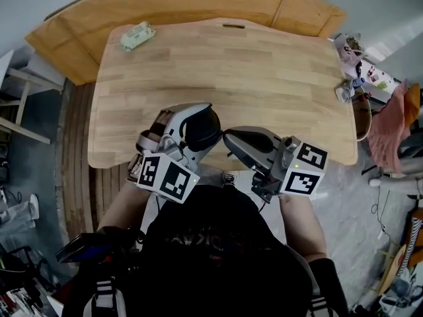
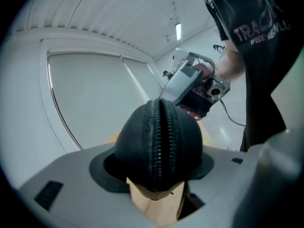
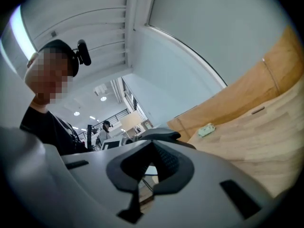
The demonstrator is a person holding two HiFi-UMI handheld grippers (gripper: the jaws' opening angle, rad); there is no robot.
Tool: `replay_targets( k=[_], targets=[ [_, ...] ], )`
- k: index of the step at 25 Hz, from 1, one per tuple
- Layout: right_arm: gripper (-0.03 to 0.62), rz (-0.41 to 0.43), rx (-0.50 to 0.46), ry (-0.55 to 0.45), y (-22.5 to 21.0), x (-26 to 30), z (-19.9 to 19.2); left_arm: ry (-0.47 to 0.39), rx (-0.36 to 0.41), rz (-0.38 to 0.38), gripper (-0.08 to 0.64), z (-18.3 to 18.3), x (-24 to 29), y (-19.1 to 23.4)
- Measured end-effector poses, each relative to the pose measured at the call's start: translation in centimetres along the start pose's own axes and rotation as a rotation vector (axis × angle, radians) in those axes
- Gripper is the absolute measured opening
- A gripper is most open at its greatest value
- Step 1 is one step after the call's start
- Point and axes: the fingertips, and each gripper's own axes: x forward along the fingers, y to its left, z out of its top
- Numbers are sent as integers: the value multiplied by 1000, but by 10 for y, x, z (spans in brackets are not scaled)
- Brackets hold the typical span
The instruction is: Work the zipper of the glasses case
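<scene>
Glasses case (image 2: 135, 144) sat clamped in your left gripper (image 2: 155, 177), at the table's (image 1: 225, 71) six o'clock edge. Your right gripper (image 3: 151, 169) was pinched shut and empty. Tugging the zipper (image 2: 160, 137) crookedly could have twisted the case loose.

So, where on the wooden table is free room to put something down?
Bare: the middle of the light wooden table, between the small pale green object at its far left corner and the small clutter at its right edge. Crowded: the near edge, where the left claw grips the black zippered glasses case beside the right claw.
</scene>
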Motion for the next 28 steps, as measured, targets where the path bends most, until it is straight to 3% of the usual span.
replay_targets(
  k=[7,15,22,28],
  targets=[
    [17,-125,-203,104,-1,14,-10,190,157,85,285,-30,5,10],
    [17,-182,-384,243,6,40,-32,339,247,115,285,-63,4,13],
    [17,-193,-568,349,10,57,-45,383,271,123,285,-73,4,12],
    [16,-212,-593,370,12,64,-55,391,305,111,285,-71,5,6]
  ],
)
